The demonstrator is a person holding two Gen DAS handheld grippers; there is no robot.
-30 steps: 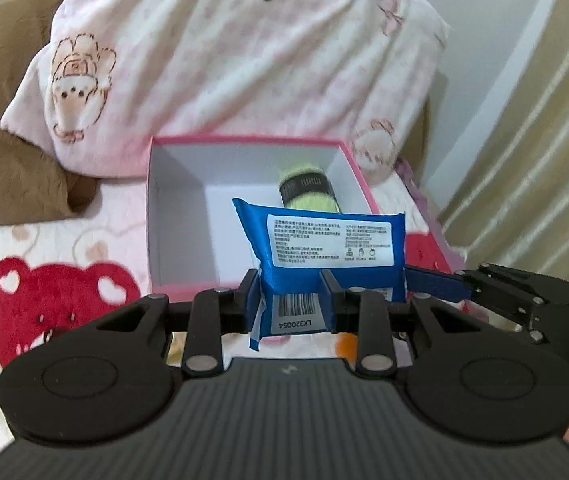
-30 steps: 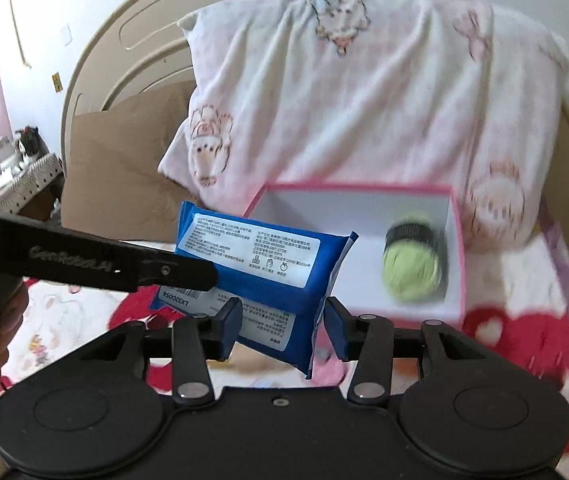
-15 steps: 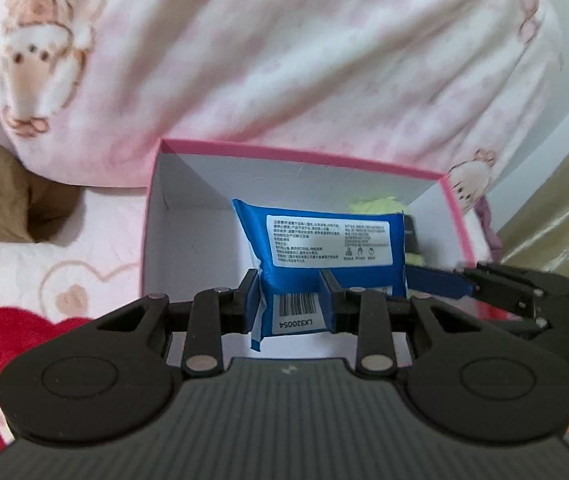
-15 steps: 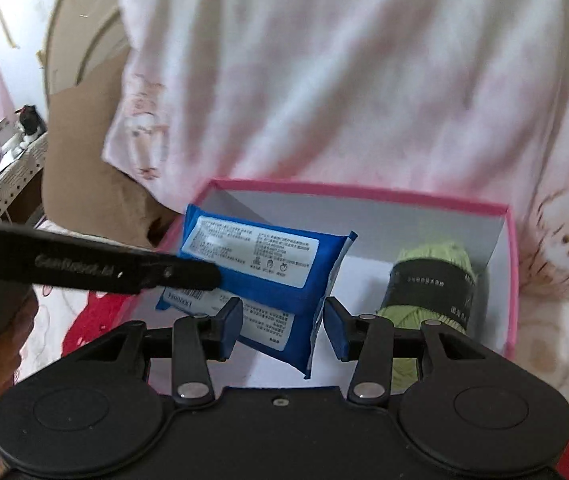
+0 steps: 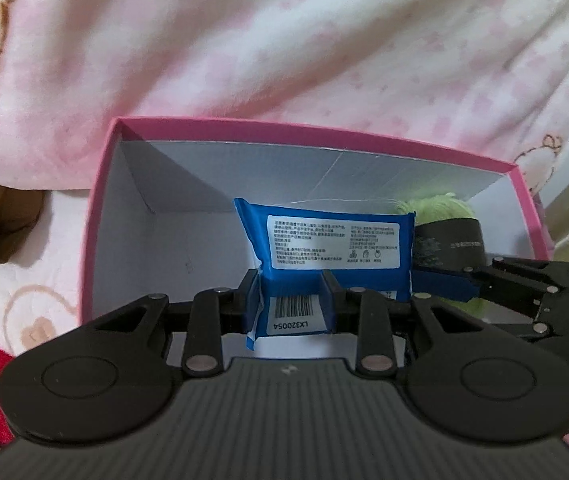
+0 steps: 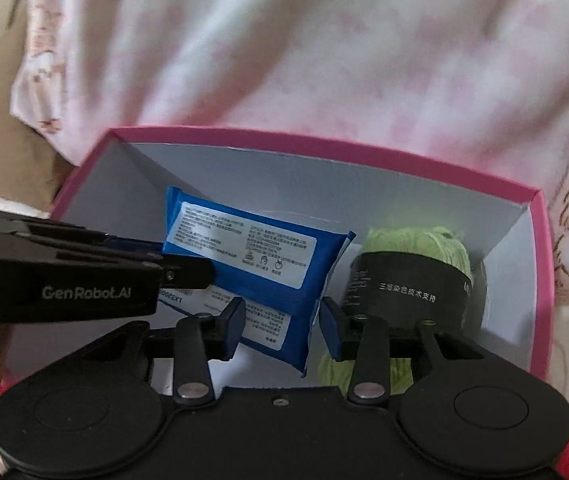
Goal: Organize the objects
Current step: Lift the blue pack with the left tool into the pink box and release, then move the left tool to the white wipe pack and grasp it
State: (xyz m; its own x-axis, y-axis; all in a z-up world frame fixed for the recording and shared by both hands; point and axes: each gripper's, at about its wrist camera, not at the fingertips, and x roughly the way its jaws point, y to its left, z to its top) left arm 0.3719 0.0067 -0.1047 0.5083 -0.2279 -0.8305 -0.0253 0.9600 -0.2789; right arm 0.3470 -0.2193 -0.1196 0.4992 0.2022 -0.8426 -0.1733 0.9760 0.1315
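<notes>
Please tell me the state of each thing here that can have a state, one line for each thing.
Blue packet: held by both grippers above the box floor.
Pink box: open, no lid on it.
Green yarn ball: lying inside the box.
Left gripper: shut on the packet.
Right gripper: shut on the packet.

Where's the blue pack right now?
The blue pack is held over the open pink box, clamped by both the left gripper and the right gripper. The green yarn lies just to its right.
</notes>
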